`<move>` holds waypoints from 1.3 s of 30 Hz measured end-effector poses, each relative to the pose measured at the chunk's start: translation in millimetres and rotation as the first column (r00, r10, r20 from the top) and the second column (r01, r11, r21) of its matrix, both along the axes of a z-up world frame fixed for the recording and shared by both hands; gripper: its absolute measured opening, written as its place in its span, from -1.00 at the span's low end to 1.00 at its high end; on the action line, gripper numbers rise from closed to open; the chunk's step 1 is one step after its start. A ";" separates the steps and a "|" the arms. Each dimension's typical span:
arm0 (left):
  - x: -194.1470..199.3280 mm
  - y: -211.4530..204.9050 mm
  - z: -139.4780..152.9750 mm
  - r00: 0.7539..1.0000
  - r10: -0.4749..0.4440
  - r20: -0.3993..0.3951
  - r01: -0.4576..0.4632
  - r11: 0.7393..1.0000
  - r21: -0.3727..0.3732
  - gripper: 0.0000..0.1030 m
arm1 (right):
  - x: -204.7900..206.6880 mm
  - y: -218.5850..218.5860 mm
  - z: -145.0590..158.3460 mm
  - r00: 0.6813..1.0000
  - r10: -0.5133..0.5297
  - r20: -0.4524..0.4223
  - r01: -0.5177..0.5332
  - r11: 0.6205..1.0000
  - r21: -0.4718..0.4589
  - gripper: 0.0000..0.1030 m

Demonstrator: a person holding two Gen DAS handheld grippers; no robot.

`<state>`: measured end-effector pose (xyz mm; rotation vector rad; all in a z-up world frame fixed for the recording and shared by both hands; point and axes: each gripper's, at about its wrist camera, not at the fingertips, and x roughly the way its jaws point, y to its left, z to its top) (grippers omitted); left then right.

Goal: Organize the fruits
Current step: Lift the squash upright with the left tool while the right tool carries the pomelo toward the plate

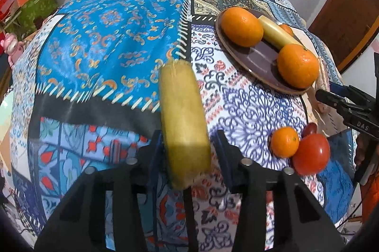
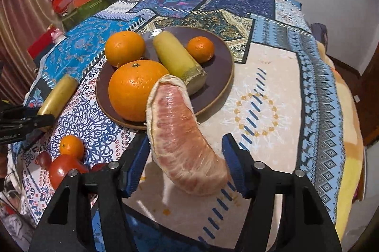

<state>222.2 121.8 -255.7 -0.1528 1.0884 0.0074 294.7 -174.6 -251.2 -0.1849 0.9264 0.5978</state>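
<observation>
Holding a cane piece [image 1: 183, 119] above the desk [image 1: 106, 38], the left hand-held gripper [image 1: 189, 152] pinched it, plate [image 1: 258, 60] ahead-right | right view: right hand-held gripper [image 2: 186, 164] gripped a pomelo wedge [image 2: 182, 138] just before the plate [image 2: 220, 76] of oranges [image 2: 132, 91].

A home room: patchwork tablecloth [image 2: 272, 22], curtain [image 2: 21, 27], cluttered boxes [image 2: 78, 5].
</observation>
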 end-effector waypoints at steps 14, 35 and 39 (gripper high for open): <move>42.0 12.5 -8.3 0.995 0.102 0.013 -0.102 0.995 -0.017 -0.24 | 3.8 -4.1 1.8 1.000 -0.017 -0.006 0.018 0.999 0.047 -0.15; 18.2 -40.7 77.7 0.975 -0.055 0.217 0.052 0.998 0.019 -0.25 | -16.2 -25.5 60.7 0.991 -0.077 0.107 0.057 0.983 0.176 -0.17; 27.7 -52.8 87.1 0.967 -0.088 0.240 0.084 0.996 0.024 -0.25 | -14.7 -25.1 66.5 0.989 -0.084 0.120 0.060 0.979 0.193 -0.17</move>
